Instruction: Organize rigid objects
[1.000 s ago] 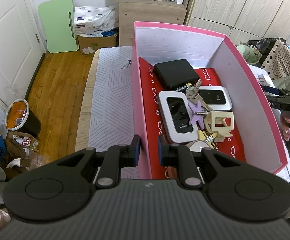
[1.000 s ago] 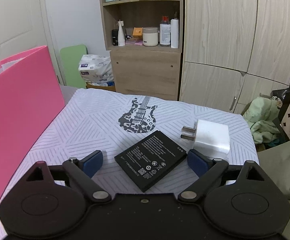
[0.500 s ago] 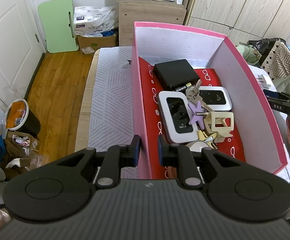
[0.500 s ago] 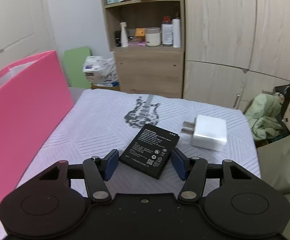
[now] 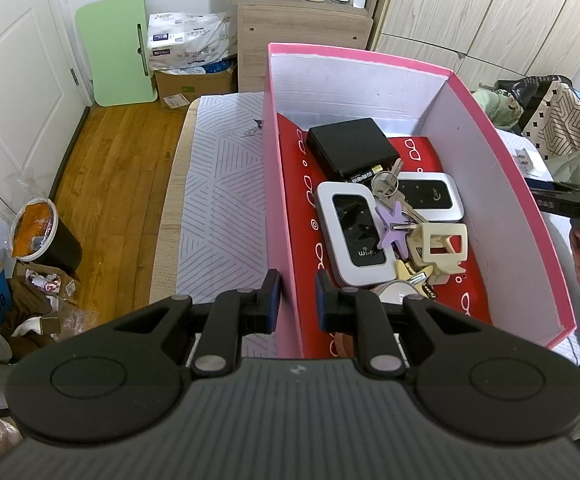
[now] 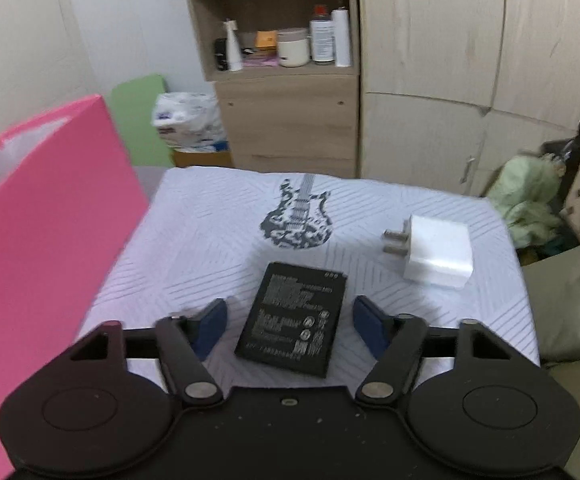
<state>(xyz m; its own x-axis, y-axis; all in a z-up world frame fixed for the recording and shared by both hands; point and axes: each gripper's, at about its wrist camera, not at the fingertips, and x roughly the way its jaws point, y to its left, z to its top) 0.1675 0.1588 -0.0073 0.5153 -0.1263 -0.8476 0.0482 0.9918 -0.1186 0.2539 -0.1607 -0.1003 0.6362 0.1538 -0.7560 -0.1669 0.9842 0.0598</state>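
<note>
Location: a lived-in bedroom of a home. Evidence noted as follows. Wood-grain wardrobe doors along the far wall, right. Open shelf unit to their left, stocked with toiletry bottles and jars. Hardwood floor at left, bordered by a white panelled door. Folded green table leaned against the far wall. Bin and cardboard clutter near left. Bed-like surface under a guitar-print sheet. Crumpled clothing at right.

left view bright, sharp; right view dimmer, motion-blurred; fisheye-bent edges.
</note>
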